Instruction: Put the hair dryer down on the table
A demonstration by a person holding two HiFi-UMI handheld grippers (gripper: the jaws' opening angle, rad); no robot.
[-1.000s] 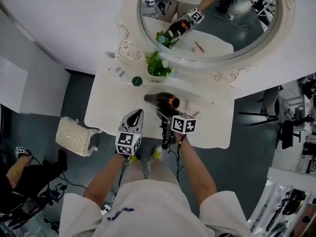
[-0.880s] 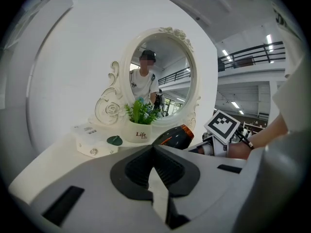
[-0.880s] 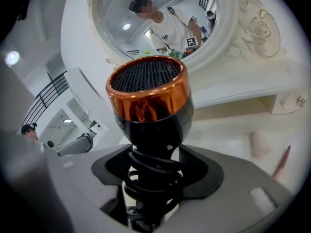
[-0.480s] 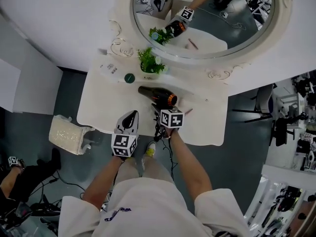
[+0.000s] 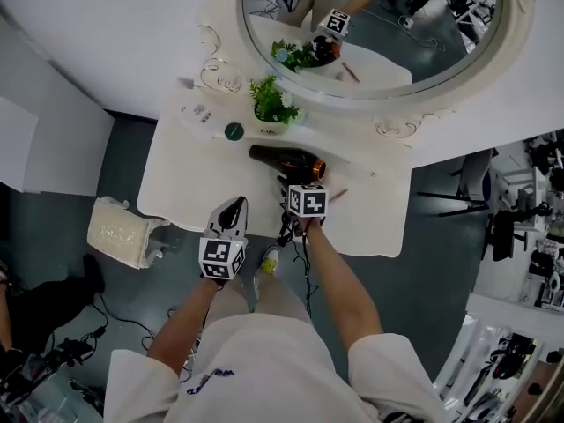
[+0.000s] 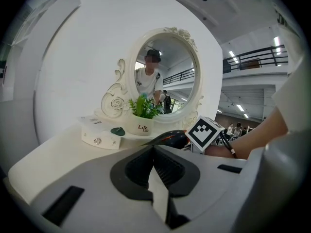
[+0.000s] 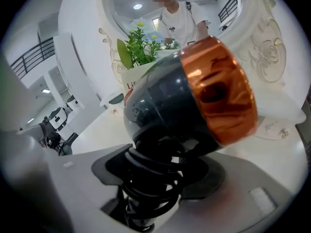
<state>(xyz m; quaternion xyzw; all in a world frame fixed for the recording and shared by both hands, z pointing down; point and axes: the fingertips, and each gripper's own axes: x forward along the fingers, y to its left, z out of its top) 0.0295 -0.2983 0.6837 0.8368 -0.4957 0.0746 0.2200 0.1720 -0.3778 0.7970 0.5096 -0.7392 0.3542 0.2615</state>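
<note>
White pot is holding a green plant under the mirror. Right gripper is clamping the hair dryer by its handle over the white counter. Only that gripper's own view is showing the cord coiled round the handle. Left gripper is hanging closed, empty, above grey floor.

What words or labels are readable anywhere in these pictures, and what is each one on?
"Life", with a smaller line beneath that also looks like "Life": on the white plant pot.
Print on top of the white box: too small to read.
Cube: a black-and-white square pattern, no words.
Hair dryer: no print visible.
</note>
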